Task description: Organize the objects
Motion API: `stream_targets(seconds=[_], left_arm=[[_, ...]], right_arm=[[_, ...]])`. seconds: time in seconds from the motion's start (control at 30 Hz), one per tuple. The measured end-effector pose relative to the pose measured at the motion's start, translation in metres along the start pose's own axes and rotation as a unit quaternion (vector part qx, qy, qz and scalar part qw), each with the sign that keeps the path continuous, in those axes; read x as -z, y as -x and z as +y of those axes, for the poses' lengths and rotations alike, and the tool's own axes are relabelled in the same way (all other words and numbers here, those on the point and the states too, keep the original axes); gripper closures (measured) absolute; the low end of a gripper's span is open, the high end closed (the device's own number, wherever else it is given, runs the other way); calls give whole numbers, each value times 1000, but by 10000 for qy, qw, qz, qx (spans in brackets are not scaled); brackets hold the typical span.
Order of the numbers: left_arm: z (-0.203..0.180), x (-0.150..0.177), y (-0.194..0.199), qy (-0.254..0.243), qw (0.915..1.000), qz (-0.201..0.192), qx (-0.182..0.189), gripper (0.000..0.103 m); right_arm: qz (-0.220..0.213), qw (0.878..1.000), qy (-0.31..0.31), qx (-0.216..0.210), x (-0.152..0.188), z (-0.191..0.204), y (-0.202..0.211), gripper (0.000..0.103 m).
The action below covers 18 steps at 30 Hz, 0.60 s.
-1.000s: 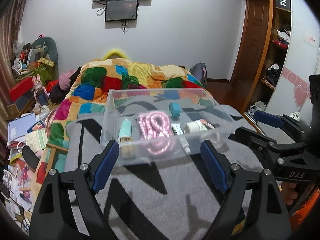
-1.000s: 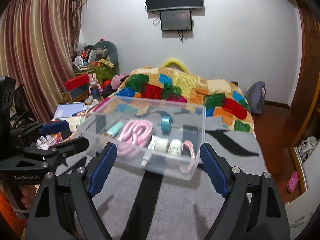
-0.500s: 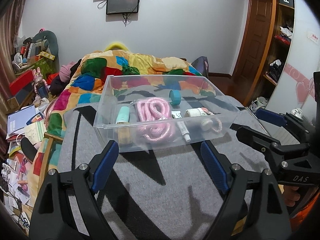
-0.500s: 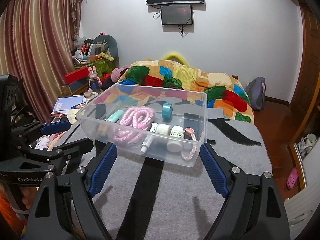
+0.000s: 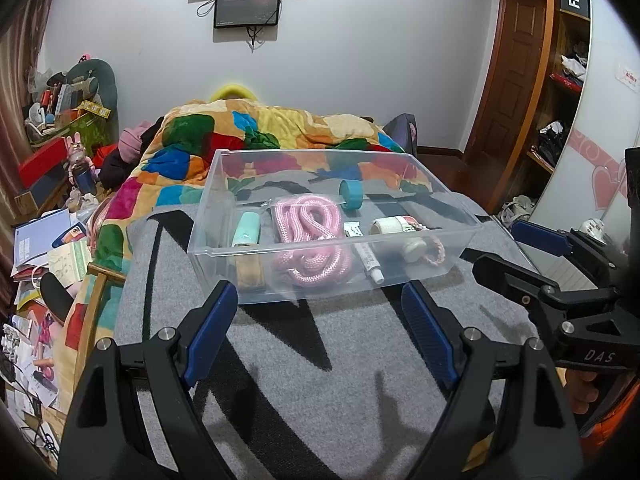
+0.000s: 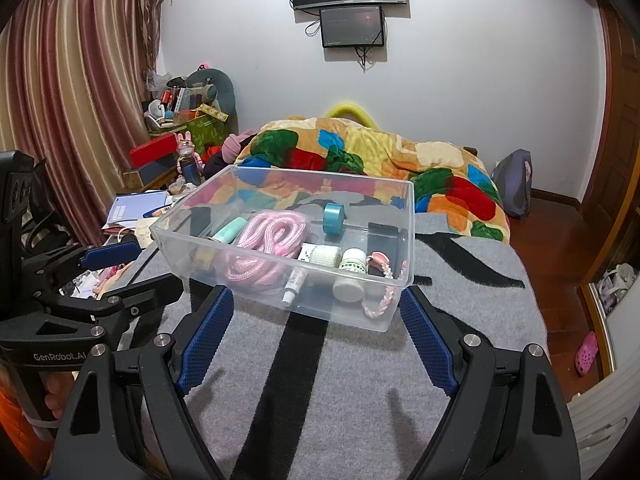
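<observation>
A clear plastic bin (image 5: 440,264) (image 6: 406,240) rests on a grey and black blanket (image 5: 320,380). Inside lie a coiled pink rope (image 5: 310,236) (image 6: 264,248), a teal tape roll (image 5: 351,195) (image 6: 334,218), a mint tube (image 5: 246,231), a white bottle (image 6: 352,270), a small white tube (image 6: 294,286) and a pink braided band (image 6: 380,300). My left gripper (image 5: 320,316) is open and empty, just in front of the bin. My right gripper (image 6: 316,316) is open and empty, also just in front of it.
A colourful quilt (image 5: 256,136) covers the bed behind the bin. Cluttered papers and boxes (image 5: 44,240) lie to the left. A wooden door and shelves (image 5: 560,80) stand to the right. A screen (image 6: 352,26) hangs on the far wall.
The bin has come lower and closer in both views and now rests on the blanket. Both grippers stay open in front of it.
</observation>
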<state>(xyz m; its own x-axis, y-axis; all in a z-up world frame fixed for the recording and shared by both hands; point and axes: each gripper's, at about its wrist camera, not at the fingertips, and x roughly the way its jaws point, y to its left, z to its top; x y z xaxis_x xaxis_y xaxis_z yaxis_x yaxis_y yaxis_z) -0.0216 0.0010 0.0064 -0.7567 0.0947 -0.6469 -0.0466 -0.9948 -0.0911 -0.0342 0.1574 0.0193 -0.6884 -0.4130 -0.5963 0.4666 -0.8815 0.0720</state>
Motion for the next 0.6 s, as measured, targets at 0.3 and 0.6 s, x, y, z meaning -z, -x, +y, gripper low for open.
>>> stream_targets(seconds=[0.3, 0.6], left_arm=[[-2, 1, 0, -14, 10000, -21, 27, 18], [-3, 0, 0, -3, 10000, -5, 47, 18]], right_arm=[[12, 10000, -23, 5, 0, -1, -1, 20], [22, 10000, -28, -13, 2, 1, -2, 20]])
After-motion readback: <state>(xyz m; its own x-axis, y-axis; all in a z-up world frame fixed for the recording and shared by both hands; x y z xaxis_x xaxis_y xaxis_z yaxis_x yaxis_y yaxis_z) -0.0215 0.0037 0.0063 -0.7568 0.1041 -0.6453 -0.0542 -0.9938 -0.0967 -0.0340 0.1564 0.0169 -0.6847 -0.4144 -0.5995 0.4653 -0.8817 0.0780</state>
